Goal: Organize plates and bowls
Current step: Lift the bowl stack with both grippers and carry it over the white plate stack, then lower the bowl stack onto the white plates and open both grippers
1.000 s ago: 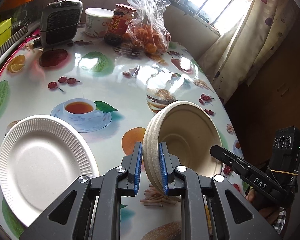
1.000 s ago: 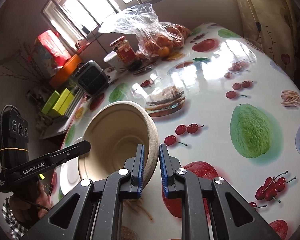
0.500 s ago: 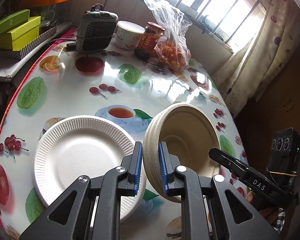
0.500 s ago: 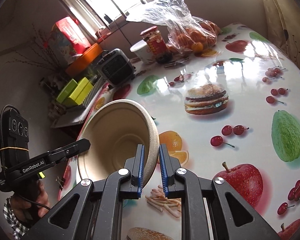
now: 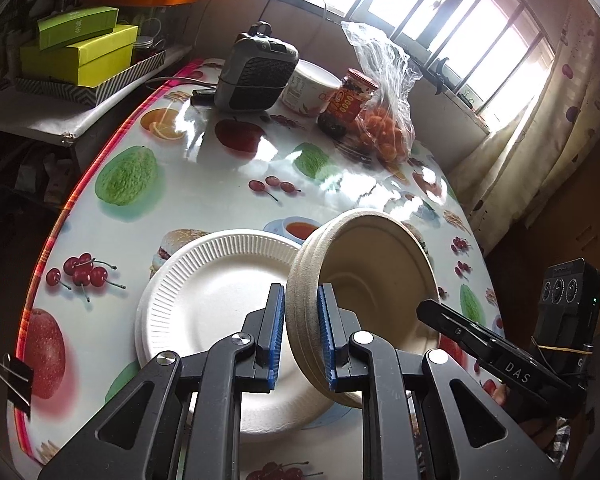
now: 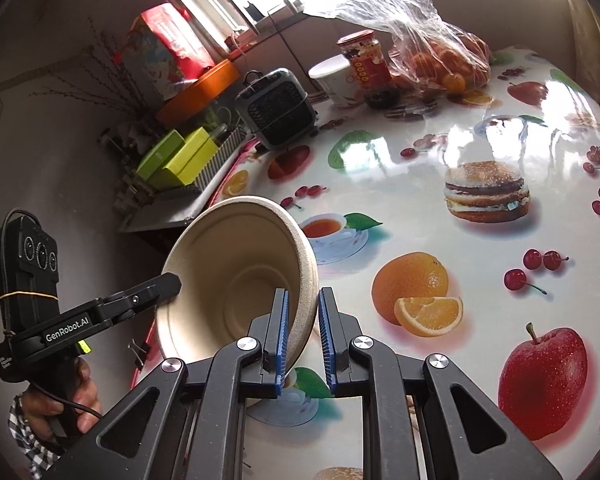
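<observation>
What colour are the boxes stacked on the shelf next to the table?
Bright lime green boxes, seen best in the left wrist view.

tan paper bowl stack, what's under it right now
The tan paper bowl stack, held tilted by both hand-held grippers, hangs partly over the white ribbed paper plate on the fruit-print tablecloth. The plate's right part and the tablecloth beneath are covered, so nothing more shows there.

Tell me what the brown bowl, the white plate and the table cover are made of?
Bowl: probably moulded paper pulp; matte beige with a rough, fibrous rim. It may be several nested together, since the rim shows layered bands.
White plate: likely foam or pressed paper; dull white, with a ribbed rim.
Table cover: looks like plastic or oilcloth; printed fruit pictures, and so glossy that it mirrors the window light.
</observation>
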`<state>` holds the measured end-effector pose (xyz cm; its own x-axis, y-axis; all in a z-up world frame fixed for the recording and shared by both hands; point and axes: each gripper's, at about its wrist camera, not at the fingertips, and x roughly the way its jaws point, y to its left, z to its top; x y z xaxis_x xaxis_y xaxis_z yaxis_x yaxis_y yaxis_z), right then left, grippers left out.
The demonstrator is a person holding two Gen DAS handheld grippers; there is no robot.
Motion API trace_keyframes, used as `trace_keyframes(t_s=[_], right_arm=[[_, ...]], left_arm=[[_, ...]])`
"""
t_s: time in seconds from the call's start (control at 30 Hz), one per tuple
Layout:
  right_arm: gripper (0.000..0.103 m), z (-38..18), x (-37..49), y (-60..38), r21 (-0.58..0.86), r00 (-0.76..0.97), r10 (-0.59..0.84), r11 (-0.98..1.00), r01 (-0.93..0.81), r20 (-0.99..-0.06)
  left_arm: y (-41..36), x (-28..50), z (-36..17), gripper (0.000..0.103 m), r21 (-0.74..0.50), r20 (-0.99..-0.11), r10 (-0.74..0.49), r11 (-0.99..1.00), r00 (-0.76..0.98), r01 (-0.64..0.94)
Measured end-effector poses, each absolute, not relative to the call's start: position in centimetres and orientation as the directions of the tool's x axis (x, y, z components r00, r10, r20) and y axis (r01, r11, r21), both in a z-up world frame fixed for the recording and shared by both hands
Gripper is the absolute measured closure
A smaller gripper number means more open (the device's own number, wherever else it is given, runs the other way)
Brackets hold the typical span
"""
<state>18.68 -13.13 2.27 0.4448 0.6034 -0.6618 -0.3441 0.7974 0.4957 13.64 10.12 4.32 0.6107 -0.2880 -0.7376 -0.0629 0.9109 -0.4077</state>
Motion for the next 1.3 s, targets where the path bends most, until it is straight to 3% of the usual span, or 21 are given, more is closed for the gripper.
trace_keyframes(t_s=[0.5, 1.3], right_arm=[[0.088, 1.2, 19.4, -7.3, 0.477, 0.363, 0.609, 0.787, -0.393, -0.705], [0.086, 0.8, 19.9, -6.0, 0.465, 0.36, 0.599, 0.793, -0.395, -0.715]], left_arm=[[15.2, 12.6, 2.5, 0.086, -0.424, -0.755, -0.25, 0.891, 0.606, -0.161], [16.4, 12.8, 0.7, 0.086, -0.447, -0.772, -0.269, 0.873, 0.576, -0.193]])
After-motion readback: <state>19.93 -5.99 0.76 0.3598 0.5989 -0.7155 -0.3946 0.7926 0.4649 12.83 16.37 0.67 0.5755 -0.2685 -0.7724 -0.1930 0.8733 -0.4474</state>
